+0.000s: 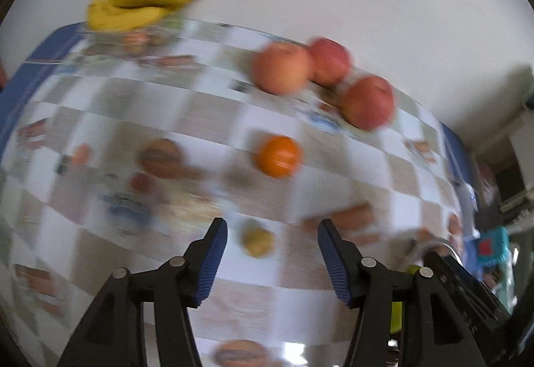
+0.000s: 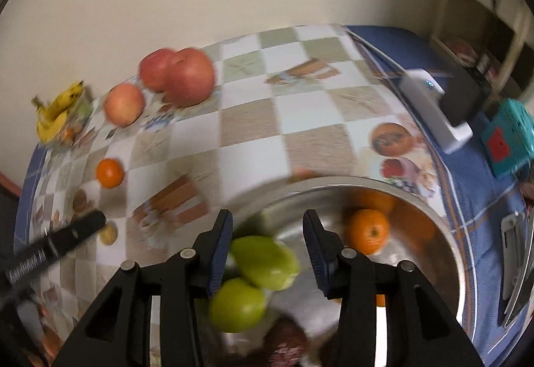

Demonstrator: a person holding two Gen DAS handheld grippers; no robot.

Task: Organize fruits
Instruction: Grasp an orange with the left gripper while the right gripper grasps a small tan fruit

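My left gripper (image 1: 272, 237) is open and empty above the checked tablecloth. A small yellowish fruit (image 1: 257, 242) lies between its fingertips on the cloth, and an orange (image 1: 279, 156) lies further ahead. Three red apples (image 1: 282, 66) sit at the far right. A bunch of bananas (image 1: 140, 5) rests on a glass bowl at the far left. My right gripper (image 2: 268, 227) is open and empty over a steel bowl (image 2: 430, 220) that holds two green fruits (image 2: 265, 262), an orange (image 2: 366, 230) and a dark fruit. The apples (image 2: 190, 76), loose orange (image 2: 109, 172) and bananas (image 2: 58, 113) also show there.
The table edge with a blue cloth border (image 2: 393, 43) runs at the right. A white device (image 2: 434, 106) and a teal box (image 2: 507, 136) stand beyond it. My left gripper's black body (image 2: 53, 250) enters the right wrist view from the left. A wall stands behind the table.
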